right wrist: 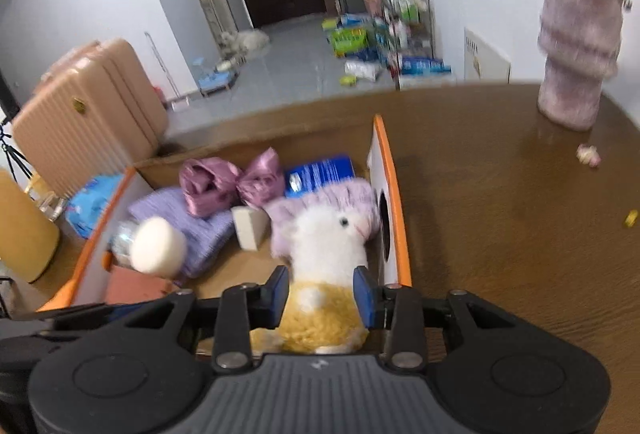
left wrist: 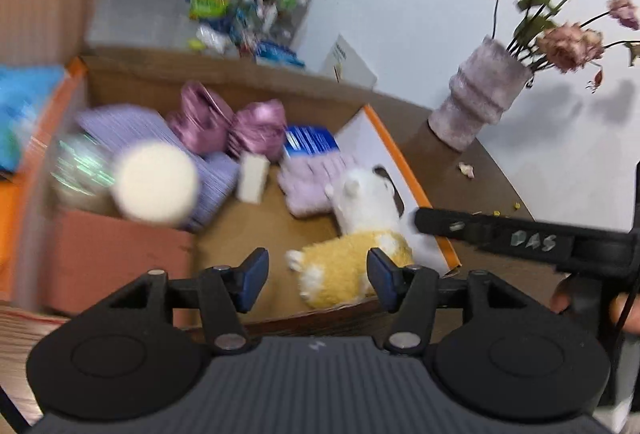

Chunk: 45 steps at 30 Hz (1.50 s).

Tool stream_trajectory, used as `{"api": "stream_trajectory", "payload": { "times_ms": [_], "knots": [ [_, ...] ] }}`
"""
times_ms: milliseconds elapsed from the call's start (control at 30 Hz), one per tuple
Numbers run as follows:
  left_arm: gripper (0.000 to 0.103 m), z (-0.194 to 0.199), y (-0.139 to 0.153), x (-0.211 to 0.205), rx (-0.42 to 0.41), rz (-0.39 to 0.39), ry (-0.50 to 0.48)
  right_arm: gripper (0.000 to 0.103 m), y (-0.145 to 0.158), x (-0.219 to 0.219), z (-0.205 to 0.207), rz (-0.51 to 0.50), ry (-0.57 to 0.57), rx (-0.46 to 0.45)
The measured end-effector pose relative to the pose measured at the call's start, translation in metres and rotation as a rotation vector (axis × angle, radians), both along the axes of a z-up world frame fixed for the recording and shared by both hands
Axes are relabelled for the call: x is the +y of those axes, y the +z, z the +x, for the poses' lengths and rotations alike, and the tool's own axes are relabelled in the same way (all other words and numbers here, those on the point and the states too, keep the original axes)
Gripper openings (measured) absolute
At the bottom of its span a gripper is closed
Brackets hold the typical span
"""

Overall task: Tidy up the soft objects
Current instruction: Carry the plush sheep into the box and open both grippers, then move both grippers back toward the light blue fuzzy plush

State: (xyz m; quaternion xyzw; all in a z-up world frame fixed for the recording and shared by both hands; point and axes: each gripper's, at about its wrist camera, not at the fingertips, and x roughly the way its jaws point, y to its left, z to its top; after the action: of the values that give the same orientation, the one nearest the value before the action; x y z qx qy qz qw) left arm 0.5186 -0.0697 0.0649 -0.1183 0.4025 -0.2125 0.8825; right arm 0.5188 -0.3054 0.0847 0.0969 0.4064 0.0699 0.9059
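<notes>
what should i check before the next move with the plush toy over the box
1. Right gripper pads on plush toy: ok, pressed to both sides.
2. Left gripper free: ok, open, nothing between the jaws.
3. Toy over cardboard box: ok.
4. Bare floor beside lilac fuzzy cloth: ok, some free.
5. Clearance from the box's orange-edged flap: cannot tell.

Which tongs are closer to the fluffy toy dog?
Right. The right tongs have the toy dog squeezed between their pads, over the box. The left tongs stand open just in front of it, not touching.
</notes>
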Motion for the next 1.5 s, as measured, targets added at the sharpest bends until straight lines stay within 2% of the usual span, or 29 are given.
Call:
{"api": "stream_trajectory", "payload": {
  "times_ms": [100, 167, 233, 267, 333, 400, 533, 633, 767, 933, 1067, 1200, 1333, 1433, 1500],
  "knots": [
    [0.066, -0.029, 0.033, 0.027, -0.089, 0.063, 0.033, 0.038, 0.034, 0.002, -0.024, -0.016, 0.017, -0.065],
    [0.071, -0.051, 0.053, 0.046, -0.153, 0.115, 0.071, 0.045, 0.057, 0.004, -0.044, -0.033, 0.035, -0.114],
    [0.076, -0.077, 0.070, 0.064, -0.222, 0.170, 0.126, 0.057, 0.075, 0.005, -0.066, -0.035, 0.063, -0.184],
    [0.081, -0.088, 0.076, 0.072, -0.254, 0.193, 0.151, 0.060, 0.081, 0.006, -0.078, -0.034, 0.079, -0.227],
    [0.085, -0.109, 0.084, 0.081, -0.315, 0.231, 0.199, 0.071, 0.091, 0.011, -0.101, -0.067, 0.080, -0.309],
    [0.085, -0.124, 0.087, 0.089, -0.338, 0.251, 0.213, 0.073, 0.095, 0.018, -0.120, -0.119, 0.086, -0.370],
    [0.085, -0.151, 0.093, 0.093, -0.361, 0.256, 0.234, 0.073, 0.101, 0.027, -0.141, -0.119, 0.097, -0.392],
    [0.090, -0.175, 0.088, 0.096, -0.401, 0.261, 0.249, 0.077, 0.103, 0.029, -0.159, -0.107, 0.086, -0.430],
    [0.092, -0.227, 0.056, 0.104, -0.423, 0.257, 0.251, 0.079, 0.074, 0.030, -0.198, -0.118, 0.073, -0.475],
    [0.092, -0.298, 0.001, 0.103, -0.422, 0.249, 0.240, 0.079, 0.021, 0.030, -0.259, -0.115, 0.090, -0.483],
    [0.092, -0.344, -0.027, 0.105, -0.403, 0.269, 0.258, 0.079, -0.020, 0.036, -0.313, -0.152, 0.121, -0.481],
    [0.092, -0.391, -0.037, 0.115, -0.390, 0.213, 0.285, 0.079, -0.043, 0.038, -0.370, -0.120, 0.130, -0.464],
    [0.092, -0.431, -0.036, 0.120, -0.415, 0.181, 0.296, 0.079, -0.050, 0.041, -0.422, -0.096, 0.144, -0.467],
    [0.094, -0.442, -0.030, 0.121, -0.438, 0.171, 0.283, 0.080, -0.049, 0.042, -0.451, -0.068, 0.141, -0.483],
    [0.094, -0.441, -0.026, 0.119, -0.454, 0.198, 0.281, 0.080, -0.050, 0.044, -0.456, -0.066, 0.158, -0.496]
  ]
}}
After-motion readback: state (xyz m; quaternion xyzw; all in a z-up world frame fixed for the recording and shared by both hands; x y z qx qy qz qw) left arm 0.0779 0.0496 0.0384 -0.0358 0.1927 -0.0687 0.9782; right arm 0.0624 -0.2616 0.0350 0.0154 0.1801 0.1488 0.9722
